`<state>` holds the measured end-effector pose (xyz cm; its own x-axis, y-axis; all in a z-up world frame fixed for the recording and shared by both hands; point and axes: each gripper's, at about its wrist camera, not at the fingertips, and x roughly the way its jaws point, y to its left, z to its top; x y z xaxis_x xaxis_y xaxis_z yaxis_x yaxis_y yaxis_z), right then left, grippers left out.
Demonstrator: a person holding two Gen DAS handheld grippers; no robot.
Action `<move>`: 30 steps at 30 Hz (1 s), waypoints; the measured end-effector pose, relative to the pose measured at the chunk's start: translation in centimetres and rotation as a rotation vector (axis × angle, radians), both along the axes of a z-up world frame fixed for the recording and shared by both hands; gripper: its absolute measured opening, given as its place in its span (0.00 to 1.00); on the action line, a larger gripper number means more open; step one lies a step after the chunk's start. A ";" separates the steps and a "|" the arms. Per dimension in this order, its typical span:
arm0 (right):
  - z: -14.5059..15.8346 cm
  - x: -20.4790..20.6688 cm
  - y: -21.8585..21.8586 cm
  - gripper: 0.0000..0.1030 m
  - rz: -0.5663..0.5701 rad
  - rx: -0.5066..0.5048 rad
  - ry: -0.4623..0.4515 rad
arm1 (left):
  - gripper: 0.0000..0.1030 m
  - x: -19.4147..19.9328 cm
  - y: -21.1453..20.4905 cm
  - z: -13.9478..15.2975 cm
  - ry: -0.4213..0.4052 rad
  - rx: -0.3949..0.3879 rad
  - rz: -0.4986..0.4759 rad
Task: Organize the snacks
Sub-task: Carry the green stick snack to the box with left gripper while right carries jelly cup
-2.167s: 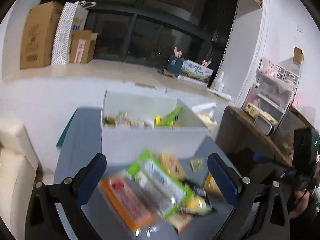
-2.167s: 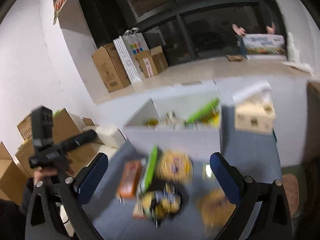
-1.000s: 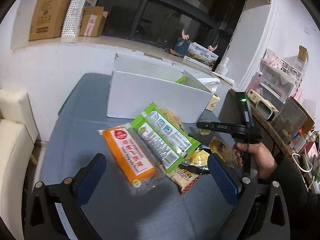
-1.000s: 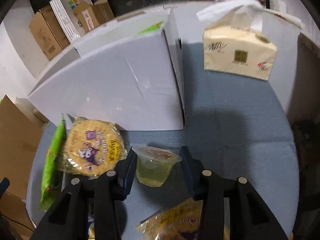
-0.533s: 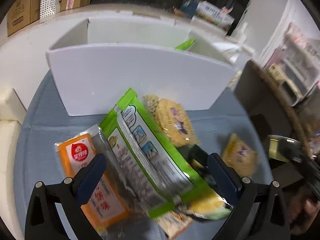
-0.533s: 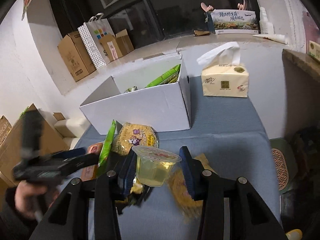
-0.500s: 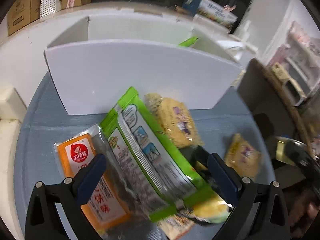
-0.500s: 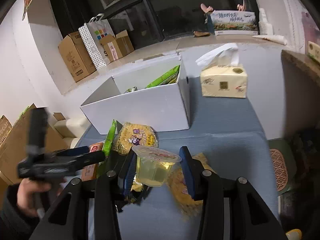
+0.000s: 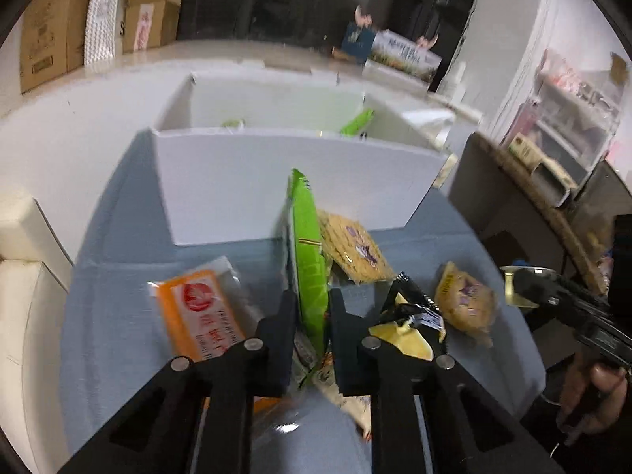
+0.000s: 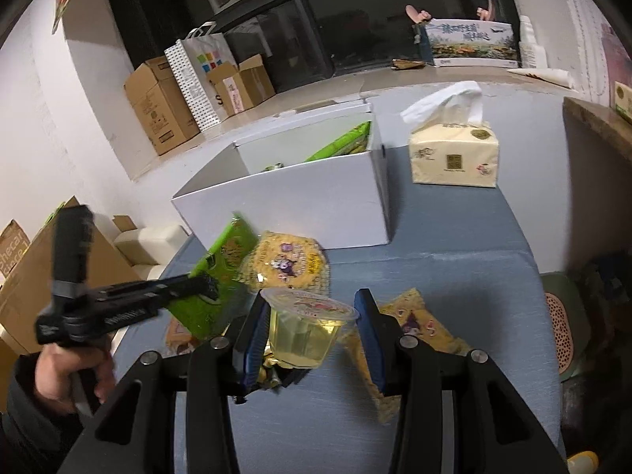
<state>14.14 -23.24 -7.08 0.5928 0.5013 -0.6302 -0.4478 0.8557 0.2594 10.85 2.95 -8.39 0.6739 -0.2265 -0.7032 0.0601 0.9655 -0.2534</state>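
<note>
My left claw [image 9: 310, 312] is gripping the green packet [image 9: 308, 245] on edge, lifted off the table [image 9: 118, 237]. My right claw [image 10: 312, 330] is clamping the jelly cup [image 10: 306, 330], raised above the remaining snacks. I judge both loads are in carry; next, each needs lifting over the near wall of the white box [image 10: 300, 205] and releasing inside. Writing: the orange packet [image 9: 201, 316] is showing a red round logo, characters unreadable; the tissue pack [image 10: 454, 158] print is too small.

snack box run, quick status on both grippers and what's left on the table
Left gripper shut on green snack pack, lifted on edge. Right gripper shut on jelly cup. White box open ahead, path clear. Orange pack, round cracker pack still out.
</note>
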 end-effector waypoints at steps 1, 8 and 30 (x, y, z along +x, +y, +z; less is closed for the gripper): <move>0.1 -0.1 0.4 0.45 0.007 -0.003 -0.004 | 0.15 -0.4 0.4 0.5 -0.013 -0.006 0.000; 1.6 -0.6 2.7 0.45 0.052 0.018 -0.033 | 0.15 -3.5 2.9 4.9 -0.149 -0.058 0.014; 9.8 15.7 9.5 0.45 0.032 -0.043 -0.105 | 0.16 15.2 5.1 12.1 -0.233 0.093 0.078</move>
